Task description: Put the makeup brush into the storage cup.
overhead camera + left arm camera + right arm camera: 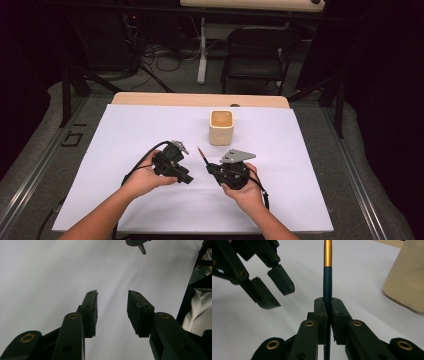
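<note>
A white sheet (150, 130) is covering the wooden table (200, 99), and a cream cup (221, 127) is standing on it.

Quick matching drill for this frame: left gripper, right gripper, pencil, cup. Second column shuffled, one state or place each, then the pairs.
Things:
1. left gripper
2. right gripper
3. pencil
4. cup

States or places:
A. stands upright on the white sheet, beyond both grippers
B. jaws apart, nothing between them
C. dark shaft with a gold-coloured band, sticking out past the jaw tips
D. jaws closed on a thin shaft

Pairs: 1-B, 2-D, 3-C, 4-A
</note>
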Tool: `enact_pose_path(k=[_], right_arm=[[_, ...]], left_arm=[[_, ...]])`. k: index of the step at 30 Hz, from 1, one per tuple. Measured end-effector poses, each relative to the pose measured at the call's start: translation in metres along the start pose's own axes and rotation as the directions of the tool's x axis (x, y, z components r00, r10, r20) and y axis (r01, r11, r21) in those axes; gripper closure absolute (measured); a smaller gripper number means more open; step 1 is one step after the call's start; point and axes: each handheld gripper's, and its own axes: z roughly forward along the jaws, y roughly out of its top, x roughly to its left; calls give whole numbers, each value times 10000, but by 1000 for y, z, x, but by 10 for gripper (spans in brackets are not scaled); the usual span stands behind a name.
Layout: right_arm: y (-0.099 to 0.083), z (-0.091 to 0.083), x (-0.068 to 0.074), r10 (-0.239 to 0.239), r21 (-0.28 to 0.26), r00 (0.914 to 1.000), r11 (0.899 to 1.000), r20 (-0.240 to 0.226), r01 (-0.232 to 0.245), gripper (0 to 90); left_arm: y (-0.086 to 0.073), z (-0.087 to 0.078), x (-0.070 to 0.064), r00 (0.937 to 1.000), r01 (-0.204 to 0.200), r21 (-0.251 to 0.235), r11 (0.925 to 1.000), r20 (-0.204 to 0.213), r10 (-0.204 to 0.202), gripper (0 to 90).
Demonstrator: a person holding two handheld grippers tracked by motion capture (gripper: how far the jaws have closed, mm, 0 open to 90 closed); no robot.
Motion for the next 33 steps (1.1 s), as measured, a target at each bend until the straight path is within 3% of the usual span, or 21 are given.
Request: enact_pose_path(k=[1,3,11,18,25,32,33], right_arm=[[0,0,0,0,0,10000,10000,0,0,839],[0,3,1,525,-238,9983,9983,-262,-531,840],[-1,6,1,1312,-755,9898,9880,-547,-1351,840],[-5,8,2,1801,-1029,9811,9770,-713,-1869,839],[-8,7,2,1992,-1258,9774,9703,-709,-2068,840],[-9,8,3,2208,-1312,9729,9648,-680,-2281,839],[-9,8,3,2209,-1324,9728,9645,-690,-2284,839]], left_arm=[[0,0,0,10000,0,0,10000,0,0,607],[-1,0,-1,9999,97,-293,9995,95,-94,607],[-7,3,-2,9990,351,-972,9946,299,-323,614],[-10,7,-3,9972,583,-1164,9915,542,-523,636],[-17,11,0,9913,1149,-1822,9765,853,-1007,646],[-20,14,-5,9904,1178,-2136,9698,959,-992,664],[-20,14,-6,9902,1202,-2285,9661,968,-1003,666]])
